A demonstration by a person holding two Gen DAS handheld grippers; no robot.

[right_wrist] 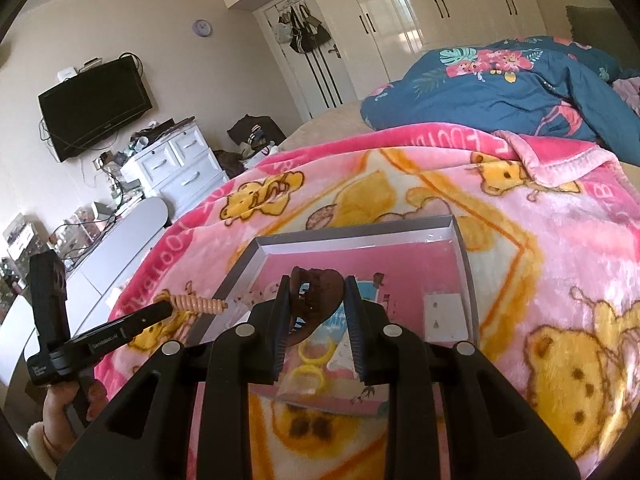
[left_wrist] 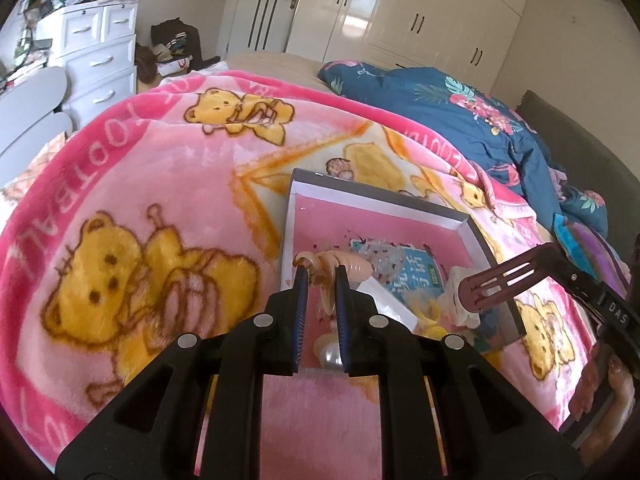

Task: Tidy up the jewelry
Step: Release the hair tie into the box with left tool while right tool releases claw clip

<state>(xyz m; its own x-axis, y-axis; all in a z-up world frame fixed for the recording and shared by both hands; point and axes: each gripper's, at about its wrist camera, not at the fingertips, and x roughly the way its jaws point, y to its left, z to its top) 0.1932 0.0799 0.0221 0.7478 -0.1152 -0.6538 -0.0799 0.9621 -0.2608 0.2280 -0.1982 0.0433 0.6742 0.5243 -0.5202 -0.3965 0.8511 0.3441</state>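
A shallow grey-rimmed box (left_wrist: 376, 194) with a pink floor lies on the bed; it also shows in the right wrist view (right_wrist: 352, 236). My left gripper (left_wrist: 321, 276) is shut on a peach ribbed hair clip (left_wrist: 340, 266) and holds it over the box's near left part; the clip also shows in the right wrist view (right_wrist: 198, 304). My right gripper (right_wrist: 316, 288) is shut on a dark brown claw clip (right_wrist: 316, 284) above the box. In the left wrist view the brown clip (left_wrist: 496, 280) hangs over the box's right side. Yellow rings (right_wrist: 310, 374), a small white card (right_wrist: 446, 316) and a blue printed packet (left_wrist: 416, 276) lie inside.
The box rests on a pink bear-print blanket (left_wrist: 160, 208). A blue floral duvet (left_wrist: 460, 120) is bunched at the far right of the bed. A white dresser (left_wrist: 100, 56) with clutter stands at the left, white wardrobes (left_wrist: 420, 12) at the back.
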